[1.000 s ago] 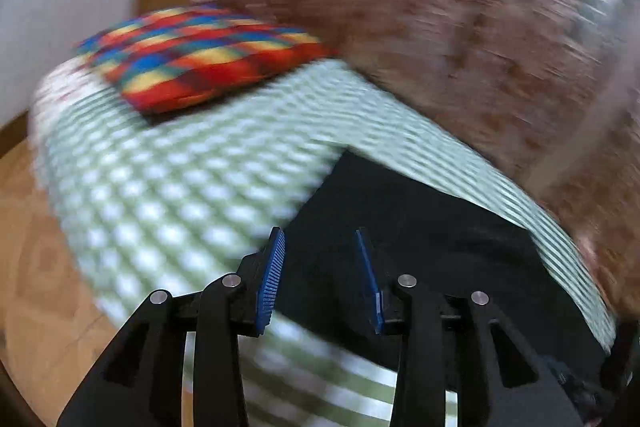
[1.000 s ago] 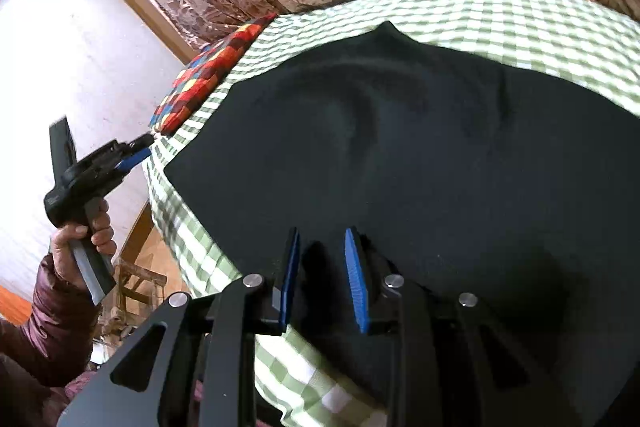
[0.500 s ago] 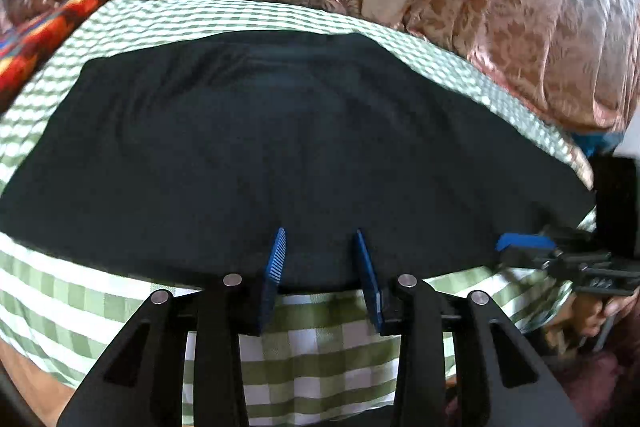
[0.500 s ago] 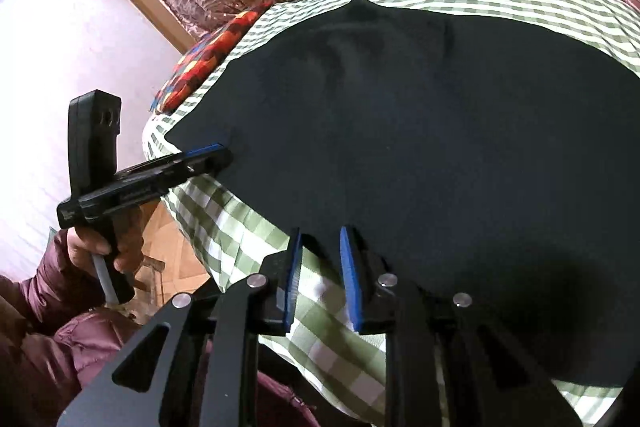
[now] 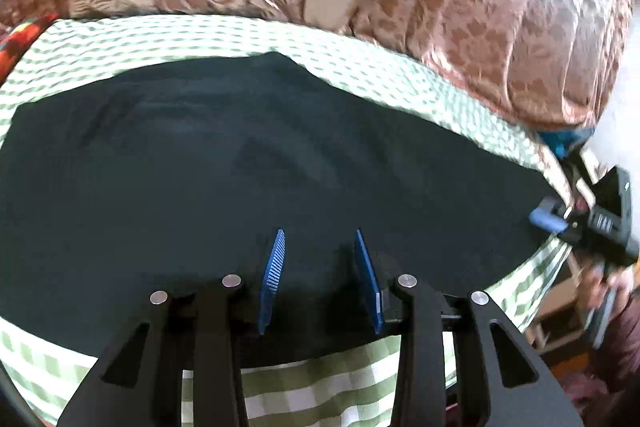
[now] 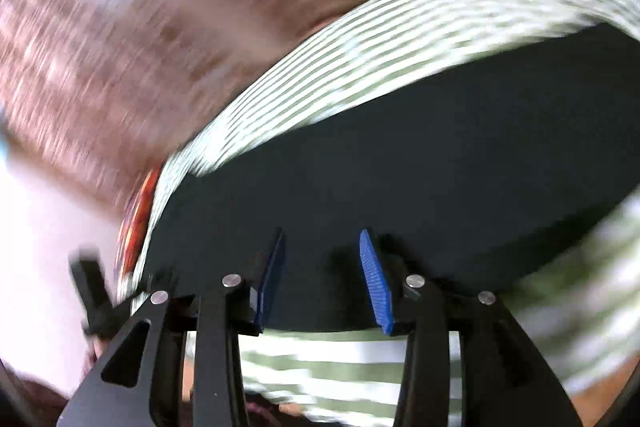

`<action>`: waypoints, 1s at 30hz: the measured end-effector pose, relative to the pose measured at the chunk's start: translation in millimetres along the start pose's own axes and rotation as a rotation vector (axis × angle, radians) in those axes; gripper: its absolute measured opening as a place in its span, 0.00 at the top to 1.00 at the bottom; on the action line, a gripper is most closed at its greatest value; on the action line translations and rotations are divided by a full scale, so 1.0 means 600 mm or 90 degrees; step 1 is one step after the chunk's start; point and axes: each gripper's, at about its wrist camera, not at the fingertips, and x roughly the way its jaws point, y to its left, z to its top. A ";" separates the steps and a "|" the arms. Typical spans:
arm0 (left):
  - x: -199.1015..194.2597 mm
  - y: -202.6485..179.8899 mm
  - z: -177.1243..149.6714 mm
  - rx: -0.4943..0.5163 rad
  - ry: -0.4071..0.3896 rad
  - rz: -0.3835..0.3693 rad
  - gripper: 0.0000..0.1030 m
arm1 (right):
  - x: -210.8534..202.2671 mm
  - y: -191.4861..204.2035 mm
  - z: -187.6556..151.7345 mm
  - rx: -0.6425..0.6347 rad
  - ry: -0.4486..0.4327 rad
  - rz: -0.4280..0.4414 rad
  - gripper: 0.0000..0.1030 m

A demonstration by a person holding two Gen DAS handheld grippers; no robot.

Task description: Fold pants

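While the black pants (image 5: pixel 280 163) lay spread flat on the green-checked bed (image 5: pixel 360 71), the left hand-held gripper (image 5: pixel 319 281) hovered over their near edge, jaws apart and empty. Motion blur smeared the right wrist view, where the right hand-held gripper (image 6: pixel 322 283) was opening, nothing between its pads.

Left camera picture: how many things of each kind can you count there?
Black pants: 1
Green checked cloth: 1
Colourful cushion: 1
Patterned curtain: 1
Grippers: 2, left gripper and right gripper
Total: 6
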 end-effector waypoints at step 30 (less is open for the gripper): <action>0.074 -0.015 0.072 -0.115 0.047 -0.066 0.53 | -0.086 -0.248 0.095 0.276 -0.166 -0.069 0.62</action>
